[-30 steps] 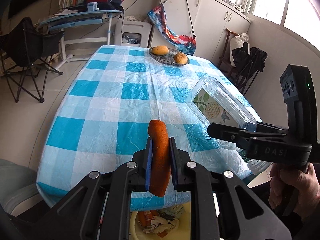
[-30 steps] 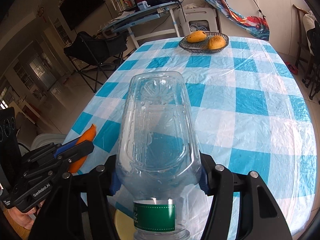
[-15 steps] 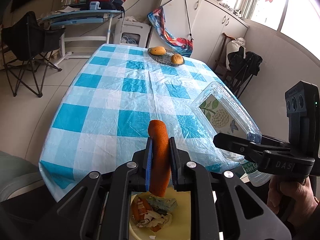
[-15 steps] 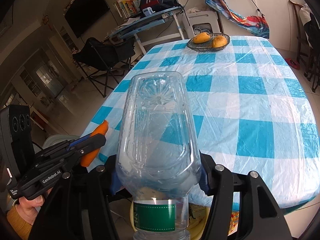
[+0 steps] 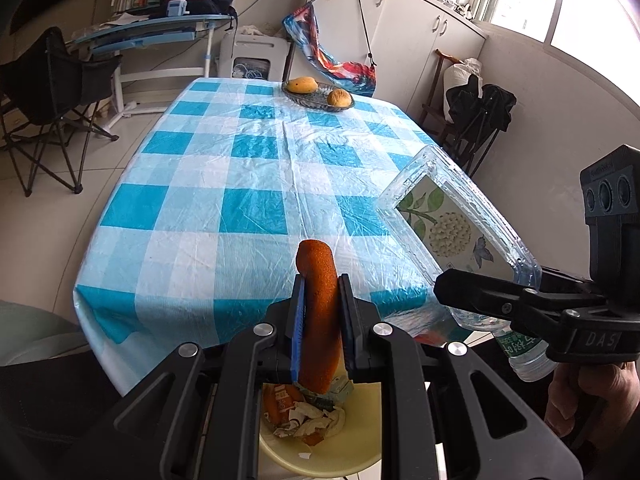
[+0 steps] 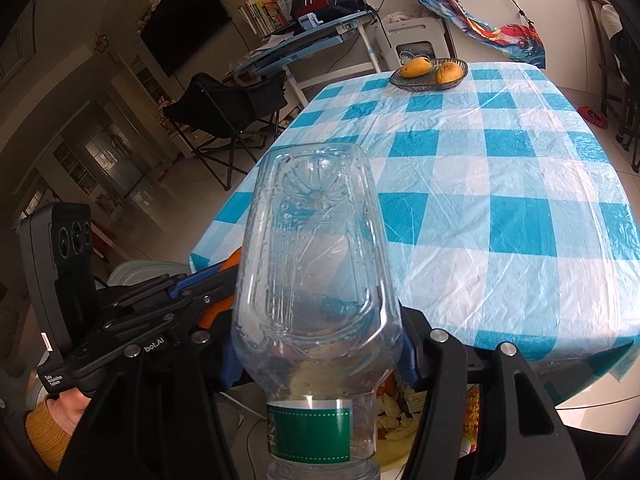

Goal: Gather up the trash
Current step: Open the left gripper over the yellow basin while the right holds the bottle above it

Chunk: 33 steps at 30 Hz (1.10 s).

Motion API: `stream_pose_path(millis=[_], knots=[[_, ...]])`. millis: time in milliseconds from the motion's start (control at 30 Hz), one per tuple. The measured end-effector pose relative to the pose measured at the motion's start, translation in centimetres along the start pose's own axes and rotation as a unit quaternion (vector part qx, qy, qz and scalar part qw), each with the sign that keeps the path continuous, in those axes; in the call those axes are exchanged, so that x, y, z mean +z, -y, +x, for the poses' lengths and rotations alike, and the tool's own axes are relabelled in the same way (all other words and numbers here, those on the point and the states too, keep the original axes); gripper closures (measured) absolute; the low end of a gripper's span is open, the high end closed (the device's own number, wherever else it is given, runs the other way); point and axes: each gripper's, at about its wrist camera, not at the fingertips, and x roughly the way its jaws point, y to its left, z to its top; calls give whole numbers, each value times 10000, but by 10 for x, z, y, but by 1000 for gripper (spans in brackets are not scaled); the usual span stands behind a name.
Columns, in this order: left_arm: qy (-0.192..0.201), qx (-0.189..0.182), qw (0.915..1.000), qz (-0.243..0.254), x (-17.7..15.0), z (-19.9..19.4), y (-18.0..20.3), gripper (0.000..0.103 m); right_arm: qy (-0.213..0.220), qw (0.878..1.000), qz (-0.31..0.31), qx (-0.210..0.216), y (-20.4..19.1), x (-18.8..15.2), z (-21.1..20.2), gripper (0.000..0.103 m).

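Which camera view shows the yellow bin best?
The left wrist view: the bin lies open below the carrot, with the trash inside plain to see. In the right wrist view the bottle hides most of it; only a strip of its contents shows.

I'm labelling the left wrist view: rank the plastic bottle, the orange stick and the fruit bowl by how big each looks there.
1. plastic bottle, held in the right claw
2. orange stick, held in the left claw
3. fruit bowl

The bowl sits at the table's far end, so distance shrinks it; its real size against the stick is unsure.
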Motion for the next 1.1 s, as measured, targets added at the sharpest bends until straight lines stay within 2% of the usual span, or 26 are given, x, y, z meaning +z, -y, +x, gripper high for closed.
stream_pose_path(millis=[600,1100], knots=[[-539,173,9976,400,-44,-10,23,88,-395,9991,153,10,-10,-45,-6,45],[-941,336,9930,623,-62,-6,29,88,-796,9967,79,-137,-13,-55,10,45]])
